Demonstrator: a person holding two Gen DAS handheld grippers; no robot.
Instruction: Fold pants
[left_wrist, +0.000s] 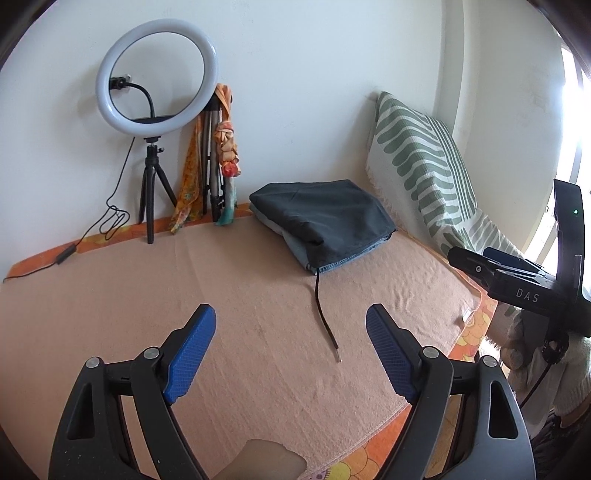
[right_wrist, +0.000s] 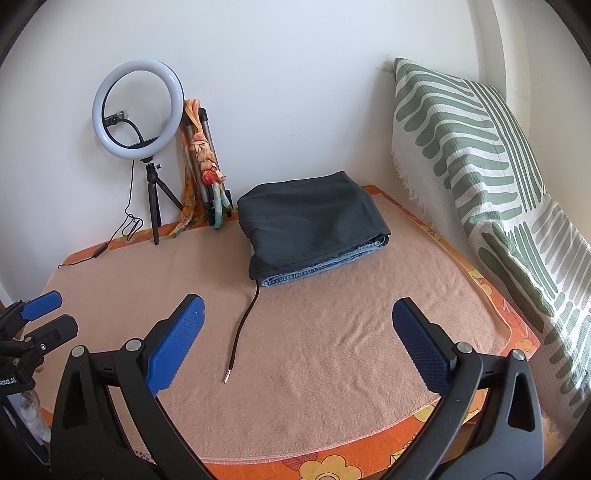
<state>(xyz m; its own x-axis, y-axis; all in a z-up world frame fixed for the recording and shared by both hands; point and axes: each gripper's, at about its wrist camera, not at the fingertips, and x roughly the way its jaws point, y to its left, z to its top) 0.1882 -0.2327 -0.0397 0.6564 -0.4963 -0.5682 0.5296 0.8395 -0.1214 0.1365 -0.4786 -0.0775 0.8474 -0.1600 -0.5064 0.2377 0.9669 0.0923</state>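
I am working over a bed-like surface covered by a peach towel (right_wrist: 332, 350) with a fuzzy, lightly rippled nap, laid on an orange flowered sheet (right_wrist: 332, 465) that shows at the edges. A plain white wall (left_wrist: 295, 74) closes the far side.

At the far left a ring light (left_wrist: 157, 74) stands on a small black tripod (left_wrist: 151, 199), its thin cable (left_wrist: 110, 218) trailing onto the sheet. Beside it a folded metal stand (left_wrist: 210, 158) leans on the wall, draped with orange patterned scarves (left_wrist: 227, 140).

My left gripper (left_wrist: 291, 332) hangs over bare towel, its ribbed blue pads wide apart and empty. Just ahead of it lies a dark drawstring (left_wrist: 325, 317) with a metal tip, running out from the pants (left_wrist: 325, 218): a dark grey folded pair stacked on folded blue denim (right_wrist: 317, 271), near the far edge, centre-right.

My right gripper (right_wrist: 299, 325) is likewise released, nothing between its pads. At the right a cushion (right_wrist: 480, 166) with green stripes on white waffle weave leans against the wall.
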